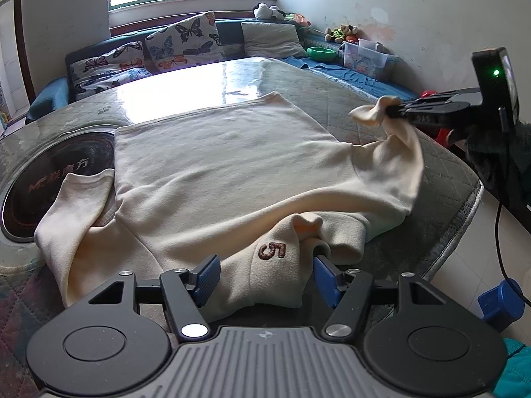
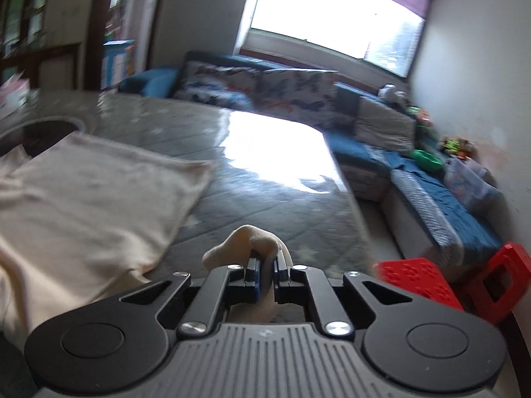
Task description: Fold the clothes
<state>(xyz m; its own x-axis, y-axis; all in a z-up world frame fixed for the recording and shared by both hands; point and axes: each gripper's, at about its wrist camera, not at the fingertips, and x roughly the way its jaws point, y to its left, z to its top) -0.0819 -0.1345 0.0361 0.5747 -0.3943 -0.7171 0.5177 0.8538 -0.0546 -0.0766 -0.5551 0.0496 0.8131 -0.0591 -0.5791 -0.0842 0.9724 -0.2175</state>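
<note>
A cream sweatshirt (image 1: 225, 165) lies spread flat on the quilted table cover (image 1: 332, 99). A fold of it bearing a brown "5" (image 1: 272, 250) sits between the blue pads (image 1: 205, 280) of my left gripper (image 1: 265, 278), which stands open around the cloth at the near edge. My right gripper (image 1: 393, 111) is shut on the end of the right sleeve (image 1: 398, 159) and holds it lifted off the table at the right. In the right wrist view the cream cuff (image 2: 245, 242) bunches out past the shut right gripper (image 2: 265, 268), and the sweatshirt body (image 2: 83, 199) lies to the left.
A round dark cooktop (image 1: 49, 172) is set into the table at the left, partly under the other sleeve (image 1: 76, 205). Butterfly cushions (image 1: 182, 39) line a blue sofa behind. A red stool (image 2: 418, 275) stands by the table's right edge, and a plastic box (image 1: 365, 56) sits on the bench.
</note>
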